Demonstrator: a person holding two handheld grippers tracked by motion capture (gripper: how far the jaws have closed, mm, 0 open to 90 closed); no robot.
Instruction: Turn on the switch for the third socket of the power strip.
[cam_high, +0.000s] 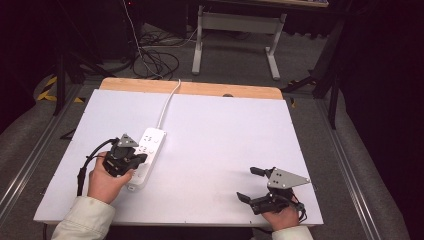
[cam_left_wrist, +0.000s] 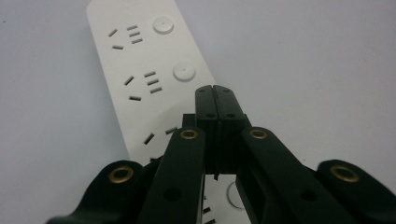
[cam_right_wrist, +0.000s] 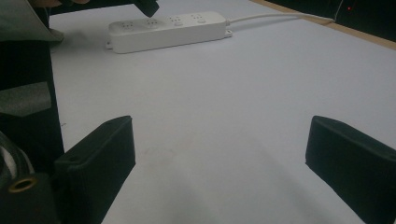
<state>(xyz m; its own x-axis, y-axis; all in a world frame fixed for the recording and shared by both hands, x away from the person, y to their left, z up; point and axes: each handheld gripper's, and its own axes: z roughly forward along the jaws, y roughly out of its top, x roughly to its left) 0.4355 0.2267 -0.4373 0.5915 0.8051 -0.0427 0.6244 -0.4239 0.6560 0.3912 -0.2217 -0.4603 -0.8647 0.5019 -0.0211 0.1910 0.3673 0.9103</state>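
A white power strip (cam_high: 148, 152) with several sockets and round switches lies on the left half of the white table (cam_high: 220, 135); its white cable (cam_high: 169, 101) runs off toward the far edge. My left gripper (cam_high: 142, 157) hovers over the strip, jaws pressed together with nothing between them. In the left gripper view the closed tips (cam_left_wrist: 215, 91) sit just above the strip (cam_left_wrist: 140, 65), beside a round switch (cam_left_wrist: 184, 72). My right gripper (cam_high: 249, 183) rests at the front right with its jaws wide apart and empty. The right gripper view looks across the table to the strip (cam_right_wrist: 168, 30).
A wooden strip (cam_high: 190, 88) borders the table's far edge. Beyond it, on the floor, stand a metal desk frame (cam_high: 235, 35) and loose cables (cam_high: 155, 55). Metal rails run along both sides of the table.
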